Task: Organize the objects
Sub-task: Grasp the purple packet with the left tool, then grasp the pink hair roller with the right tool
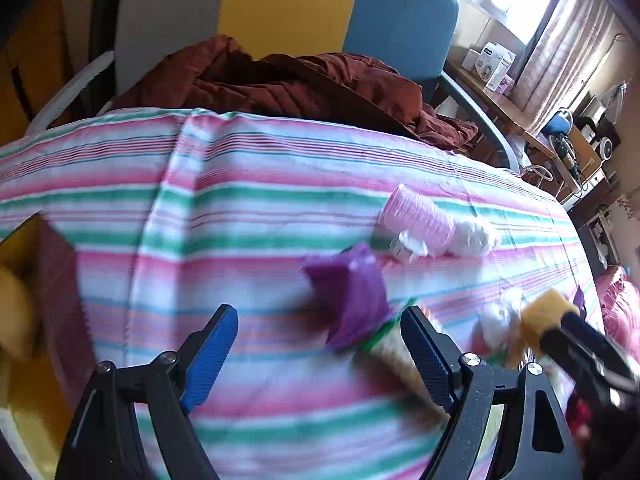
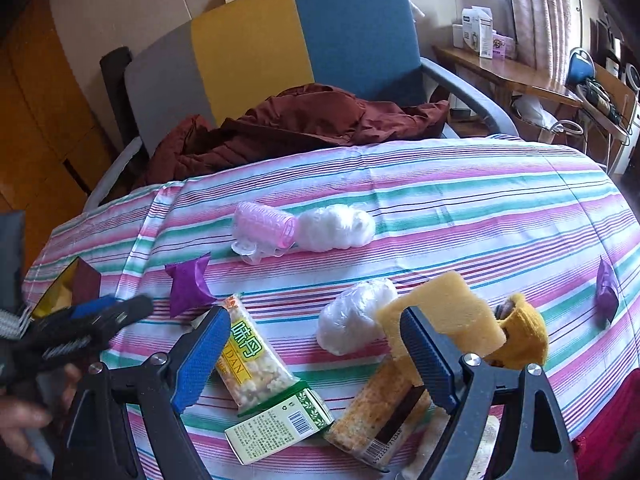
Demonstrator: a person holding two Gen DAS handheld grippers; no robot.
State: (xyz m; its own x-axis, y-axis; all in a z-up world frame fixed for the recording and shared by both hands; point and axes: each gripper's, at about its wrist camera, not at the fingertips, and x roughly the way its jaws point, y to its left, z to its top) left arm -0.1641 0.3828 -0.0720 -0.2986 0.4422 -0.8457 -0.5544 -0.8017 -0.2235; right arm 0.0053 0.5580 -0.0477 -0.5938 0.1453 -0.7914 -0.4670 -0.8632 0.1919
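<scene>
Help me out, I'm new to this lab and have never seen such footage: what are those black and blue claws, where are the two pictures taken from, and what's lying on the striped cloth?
The claws are two-finger grippers that a person holds, one in each hand, with a wide-angle camera on each looking forward along the fingers. One picture is from the left gripper, the other from the right gripper. Both stand open and hold nothing.

On the striped cloth lie a pink hair roller, two white plastic bundles, a purple wrapper, a snack bar in a clear pack, a small green-and-white carton, a cracker pack, a yellow sponge and something mustard-yellow I can't identify. At the left edge sits a box. The left view is blurred.
</scene>
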